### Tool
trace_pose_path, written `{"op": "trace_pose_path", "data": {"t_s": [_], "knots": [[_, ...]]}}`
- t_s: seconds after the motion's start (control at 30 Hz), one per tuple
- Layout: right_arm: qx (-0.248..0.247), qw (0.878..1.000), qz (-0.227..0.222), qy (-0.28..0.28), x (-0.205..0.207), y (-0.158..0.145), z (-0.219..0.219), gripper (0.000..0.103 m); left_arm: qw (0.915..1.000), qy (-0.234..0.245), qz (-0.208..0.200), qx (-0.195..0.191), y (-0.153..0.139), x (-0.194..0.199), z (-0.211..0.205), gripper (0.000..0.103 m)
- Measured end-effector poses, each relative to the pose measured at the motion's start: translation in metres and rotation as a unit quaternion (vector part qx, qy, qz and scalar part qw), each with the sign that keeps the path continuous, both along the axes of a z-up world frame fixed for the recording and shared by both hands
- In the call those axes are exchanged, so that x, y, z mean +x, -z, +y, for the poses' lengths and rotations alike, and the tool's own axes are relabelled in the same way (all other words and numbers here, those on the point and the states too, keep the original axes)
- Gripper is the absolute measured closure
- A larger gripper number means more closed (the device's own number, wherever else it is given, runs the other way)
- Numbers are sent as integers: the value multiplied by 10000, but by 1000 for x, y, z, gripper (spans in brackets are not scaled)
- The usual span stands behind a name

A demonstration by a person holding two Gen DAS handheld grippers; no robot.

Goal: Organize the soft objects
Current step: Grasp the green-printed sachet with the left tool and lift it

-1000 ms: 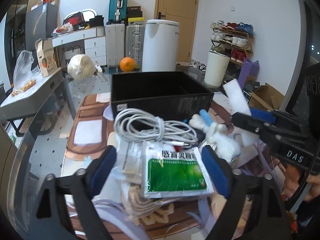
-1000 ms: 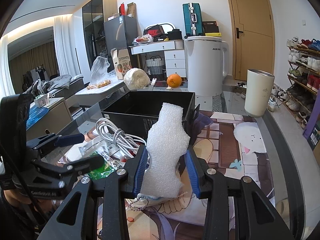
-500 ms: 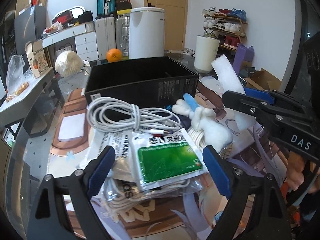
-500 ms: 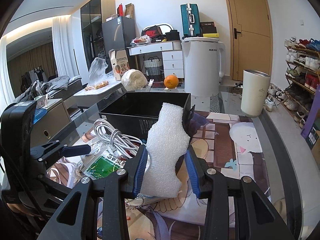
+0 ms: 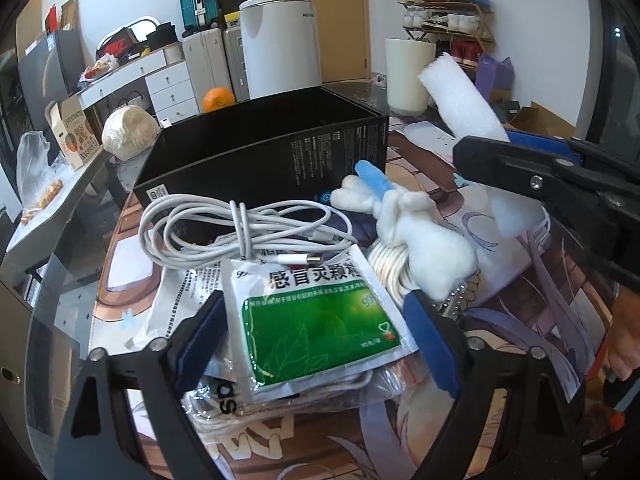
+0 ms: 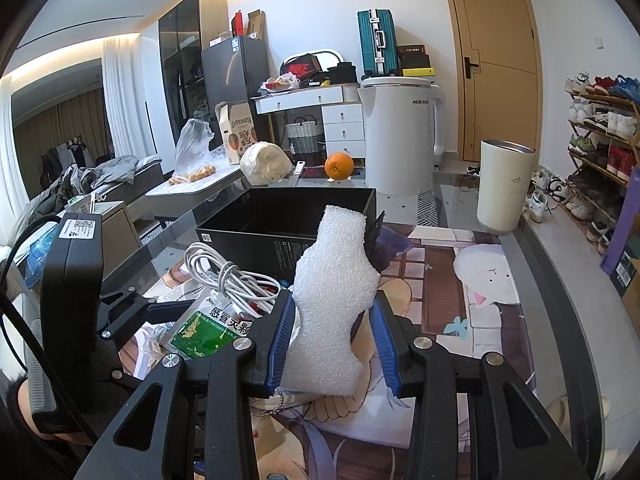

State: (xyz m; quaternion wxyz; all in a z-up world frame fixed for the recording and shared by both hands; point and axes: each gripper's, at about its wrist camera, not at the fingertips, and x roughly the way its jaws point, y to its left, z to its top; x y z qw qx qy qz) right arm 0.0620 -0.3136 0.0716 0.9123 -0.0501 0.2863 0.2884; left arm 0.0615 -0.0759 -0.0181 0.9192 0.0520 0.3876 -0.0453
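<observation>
My right gripper (image 6: 334, 332) is shut on a white foam piece (image 6: 334, 304) and holds it upright above the table, in front of an open black box (image 6: 288, 220). The foam (image 5: 464, 108) and the right gripper also show at the right of the left wrist view. My left gripper (image 5: 316, 332) is open, its blue pads either side of a green-and-white medicine sachet (image 5: 316, 316) on a pile. A white plush toy with a blue stripe (image 5: 408, 224) lies right of the pile. A coiled white cable (image 5: 240, 228) lies in front of the box (image 5: 264, 152).
The pile sits on a glass table with a cartoon mat (image 6: 472, 280). A cream cup (image 6: 504, 184), a white kettle (image 6: 400, 136) and an orange (image 6: 339, 165) stand behind the box. A shoe rack (image 6: 600, 140) is at the right.
My left gripper has drawn nearer the pile, and the sachet now lies between its pads. The right gripper has kept hold of the foam and barely moved.
</observation>
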Motion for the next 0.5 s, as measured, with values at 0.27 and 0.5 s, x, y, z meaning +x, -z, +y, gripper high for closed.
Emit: {"op": "trace_pose_path", "data": {"t_s": [0.27,0.5], "knots": [[1,10000,-8,-16,-1,-1,0,64,9993,259,-72,-265,-3,-10,4,83],[5,10000,-9,-29,-1,-1,1,64,9976,333,-264,-555,-12,-21,17,96]]}}
